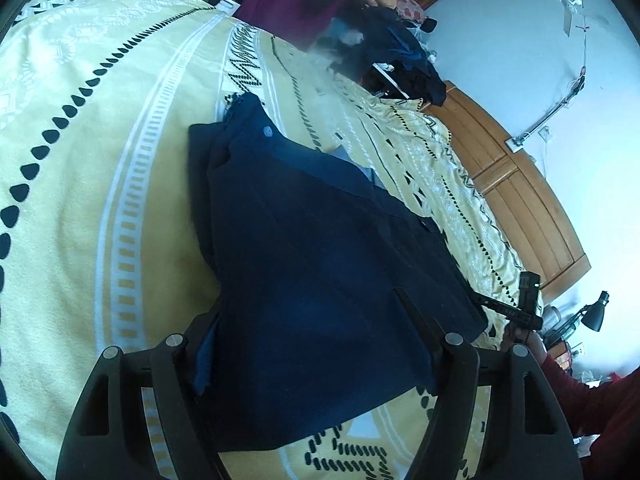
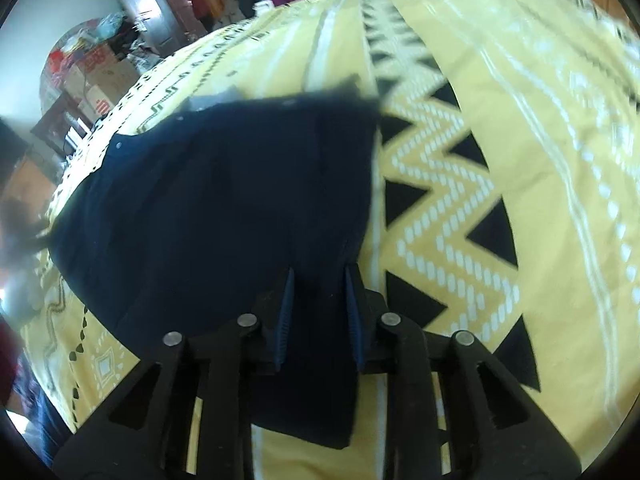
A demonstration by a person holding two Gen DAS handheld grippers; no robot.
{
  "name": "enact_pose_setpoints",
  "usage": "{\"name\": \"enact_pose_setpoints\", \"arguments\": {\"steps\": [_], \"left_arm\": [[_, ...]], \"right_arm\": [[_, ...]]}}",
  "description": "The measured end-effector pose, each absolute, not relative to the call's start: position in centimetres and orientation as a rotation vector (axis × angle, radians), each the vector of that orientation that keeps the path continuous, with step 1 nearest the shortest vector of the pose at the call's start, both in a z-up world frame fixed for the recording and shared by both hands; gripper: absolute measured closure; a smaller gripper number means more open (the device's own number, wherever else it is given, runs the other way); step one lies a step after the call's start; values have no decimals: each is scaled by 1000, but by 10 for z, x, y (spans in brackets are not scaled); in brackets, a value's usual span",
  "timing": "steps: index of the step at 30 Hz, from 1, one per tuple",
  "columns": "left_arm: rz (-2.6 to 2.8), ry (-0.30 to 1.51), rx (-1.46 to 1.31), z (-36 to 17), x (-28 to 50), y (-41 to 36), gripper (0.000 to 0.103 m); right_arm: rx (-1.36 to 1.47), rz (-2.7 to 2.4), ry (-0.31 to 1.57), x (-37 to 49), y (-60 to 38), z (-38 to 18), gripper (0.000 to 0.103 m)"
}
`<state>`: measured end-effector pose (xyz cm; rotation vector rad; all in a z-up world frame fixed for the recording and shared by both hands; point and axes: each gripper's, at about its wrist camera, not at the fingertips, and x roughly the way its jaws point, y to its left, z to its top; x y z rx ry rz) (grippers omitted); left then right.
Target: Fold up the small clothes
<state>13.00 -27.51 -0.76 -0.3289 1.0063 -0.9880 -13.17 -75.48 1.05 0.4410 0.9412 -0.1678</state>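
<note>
A bed covered by a yellow bedspread (image 1: 120, 160) with white bands and black zigzag and teardrop motifs fills most of both views, and a wooden headboard (image 1: 520, 200) runs along its far side below a pale wall. On the bedspread lies the navy garment (image 1: 320, 260), the small piece of clothing being folded, spread partly flat with a small round button (image 1: 267, 131) near its far end; the same garment (image 2: 224, 200) fills the middle of the right wrist view. Beyond it, near the far edge of the bed, sits a heap of dark clothes (image 1: 400, 56), with a maroon cloth (image 1: 288, 0) just behind. The left tongs (image 1: 316, 344) stand spread wide apart with the near edge of the garment draped between them, not pinched. The right tongs (image 2: 320, 308) are narrowed around a fold of the garment's near edge, the fabric running between their blue pads (image 2: 285, 312), so they grasp the garment. A black desk lamp (image 1: 596, 312) shows at the far right.
</note>
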Motion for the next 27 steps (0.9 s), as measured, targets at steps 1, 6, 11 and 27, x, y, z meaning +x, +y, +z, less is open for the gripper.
{"name": "enact_pose_setpoints", "arguments": {"steps": [1, 6, 11, 27], "left_arm": [[-990, 1011, -330, -8, 130, -275, 27], [-1033, 994, -358, -3, 129, -270, 28], [-1053, 967, -346, 3, 127, -271, 29], [-1124, 1025, -312, 4, 146, -289, 44]], "right_arm": [[472, -163, 935, -134, -759, 8, 77], [514, -139, 869, -147, -758, 21, 95], [560, -77, 876, -140, -757, 18, 92], [641, -26, 877, -131, -758, 20, 102]]}}
